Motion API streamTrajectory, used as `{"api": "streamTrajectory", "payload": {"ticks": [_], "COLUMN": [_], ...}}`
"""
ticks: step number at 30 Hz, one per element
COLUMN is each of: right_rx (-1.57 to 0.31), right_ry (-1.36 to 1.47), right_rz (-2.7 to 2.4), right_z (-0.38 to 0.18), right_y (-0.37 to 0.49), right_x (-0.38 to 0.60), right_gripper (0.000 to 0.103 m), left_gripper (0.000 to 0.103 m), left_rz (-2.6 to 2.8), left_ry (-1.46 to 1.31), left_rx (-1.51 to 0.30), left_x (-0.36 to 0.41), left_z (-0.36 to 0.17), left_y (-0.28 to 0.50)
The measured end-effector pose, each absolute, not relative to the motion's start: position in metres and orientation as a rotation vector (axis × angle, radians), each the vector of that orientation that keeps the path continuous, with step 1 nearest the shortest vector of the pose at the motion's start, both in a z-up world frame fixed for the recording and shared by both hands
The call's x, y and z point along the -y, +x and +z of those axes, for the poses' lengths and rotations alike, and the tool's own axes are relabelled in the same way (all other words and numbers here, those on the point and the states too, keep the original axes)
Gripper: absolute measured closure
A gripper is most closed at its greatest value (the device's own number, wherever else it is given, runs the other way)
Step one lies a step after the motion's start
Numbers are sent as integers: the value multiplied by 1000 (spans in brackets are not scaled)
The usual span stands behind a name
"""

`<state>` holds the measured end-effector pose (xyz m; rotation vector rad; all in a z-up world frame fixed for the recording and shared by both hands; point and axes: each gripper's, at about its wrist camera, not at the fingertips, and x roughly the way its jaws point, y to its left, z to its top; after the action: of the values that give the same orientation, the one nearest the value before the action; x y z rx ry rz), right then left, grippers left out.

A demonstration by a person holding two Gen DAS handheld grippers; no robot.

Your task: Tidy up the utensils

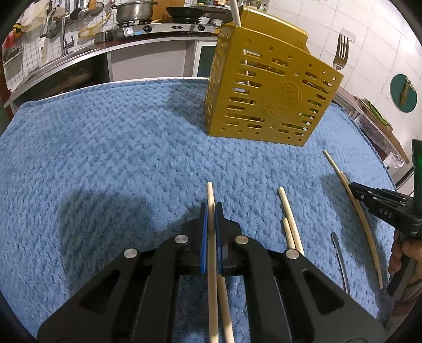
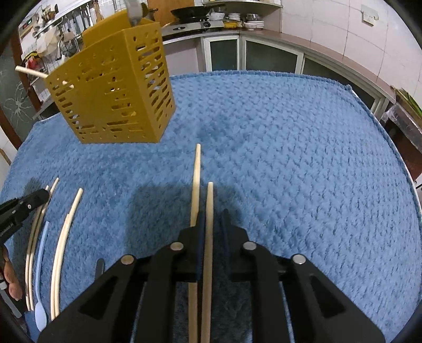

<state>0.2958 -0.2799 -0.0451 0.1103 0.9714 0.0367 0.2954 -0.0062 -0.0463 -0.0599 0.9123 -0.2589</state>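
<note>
A gold slotted utensil holder stands on the blue towel; it also shows in the right wrist view. A chopstick and a fork stick out of it. My left gripper is shut on a pale chopstick; a second chopstick lies under it. My right gripper is open around another chopstick, with one lying just left of it. The right gripper also shows at the right edge of the left wrist view.
Two chopsticks, a long curved pair and a pale blue spoon lie loose on the blue towel. A kitchen counter with stove and pots runs behind the table.
</note>
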Motion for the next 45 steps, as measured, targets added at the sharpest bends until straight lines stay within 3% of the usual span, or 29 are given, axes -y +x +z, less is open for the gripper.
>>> {"api": "streamTrajectory", "payload": {"ticks": [3,34,45], "right_rx": [-979,-419,-349], "right_ry": [171,287,266], "right_rz": [45,200,222], "right_z": [-44,53,83], "right_y": [296,240,251], "right_x": [288,269,258], "right_gripper": [97,97,97], "left_gripper": [99,99,99], "left_rz": [-253,-284,-321], "left_ry": [-73,-91,-85], "left_rx": [-906,-613,-504], "left_x": [4,2,12], "left_z": [-43,65,113], "left_y": [294,258,265]}}
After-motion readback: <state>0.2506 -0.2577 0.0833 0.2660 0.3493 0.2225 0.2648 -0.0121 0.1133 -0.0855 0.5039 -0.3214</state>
